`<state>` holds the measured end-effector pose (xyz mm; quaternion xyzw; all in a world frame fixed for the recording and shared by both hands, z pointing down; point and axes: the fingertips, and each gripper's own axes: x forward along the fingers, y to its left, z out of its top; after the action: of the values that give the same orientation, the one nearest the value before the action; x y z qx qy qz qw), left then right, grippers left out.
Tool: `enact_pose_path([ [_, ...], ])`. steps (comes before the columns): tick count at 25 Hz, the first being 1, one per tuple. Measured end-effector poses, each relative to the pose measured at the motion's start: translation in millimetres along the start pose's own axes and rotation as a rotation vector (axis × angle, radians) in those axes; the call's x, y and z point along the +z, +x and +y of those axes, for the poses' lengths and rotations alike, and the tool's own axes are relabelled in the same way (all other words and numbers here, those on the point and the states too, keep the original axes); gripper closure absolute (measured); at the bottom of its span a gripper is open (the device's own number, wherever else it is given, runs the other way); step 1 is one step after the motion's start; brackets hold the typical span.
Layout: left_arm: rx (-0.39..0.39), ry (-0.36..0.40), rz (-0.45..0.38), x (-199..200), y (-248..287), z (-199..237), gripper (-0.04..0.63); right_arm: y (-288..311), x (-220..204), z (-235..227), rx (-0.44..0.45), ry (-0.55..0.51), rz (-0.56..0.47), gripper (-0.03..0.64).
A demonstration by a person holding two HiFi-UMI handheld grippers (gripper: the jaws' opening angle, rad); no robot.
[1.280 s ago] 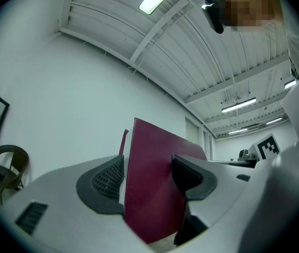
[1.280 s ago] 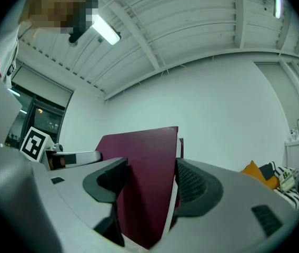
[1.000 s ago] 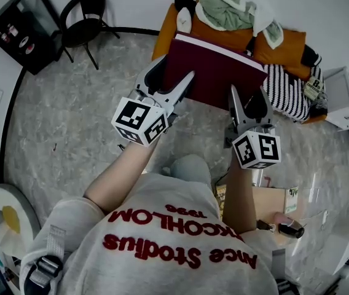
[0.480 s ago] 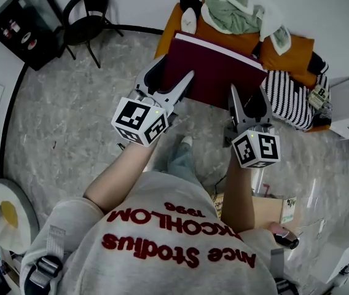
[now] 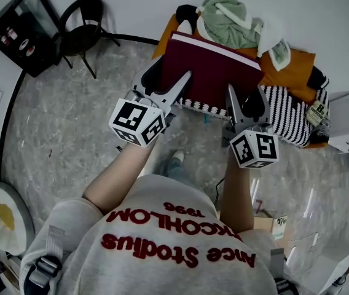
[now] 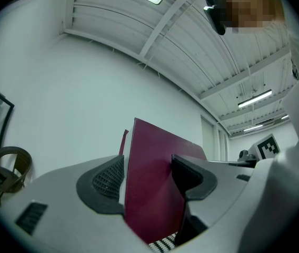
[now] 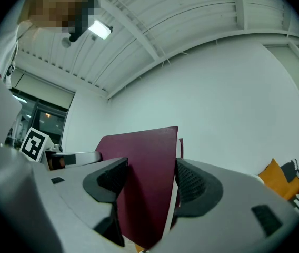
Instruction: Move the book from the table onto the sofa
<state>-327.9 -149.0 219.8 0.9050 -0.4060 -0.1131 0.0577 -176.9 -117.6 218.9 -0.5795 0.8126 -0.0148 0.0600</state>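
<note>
One maroon book (image 5: 214, 72) hangs in the air, carried by two tongs. The left tongs (image 6: 148, 179) are clamped on its left edge and the right tongs (image 7: 148, 179) on its right edge, each with one jaw on either cover. The book is held over the front of the one orange sofa (image 5: 297, 59). On the sofa lie one green cloth heap (image 5: 227, 18) and one striped throw (image 5: 292, 117). One black chair (image 5: 81, 34) stands well to the left.
</note>
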Motion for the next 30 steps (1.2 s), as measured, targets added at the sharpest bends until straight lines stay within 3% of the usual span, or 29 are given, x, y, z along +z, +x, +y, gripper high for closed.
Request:
enact_pose_path([
  [13, 0.040, 0.011, 0.002, -11, 117, 19, 0.314, 80, 6, -97, 0.045, 0.012, 0.001, 0.310],
  [24, 0.039, 0.008, 0.017, -29, 161, 41, 0.314, 117, -11, -129, 0.033, 0.030, 0.021, 0.310],
  [30, 0.000, -0.003, 0.021, -40, 202, 72, 0.314, 156, -21, -150, -0.011, 0.027, 0.023, 0.310],
])
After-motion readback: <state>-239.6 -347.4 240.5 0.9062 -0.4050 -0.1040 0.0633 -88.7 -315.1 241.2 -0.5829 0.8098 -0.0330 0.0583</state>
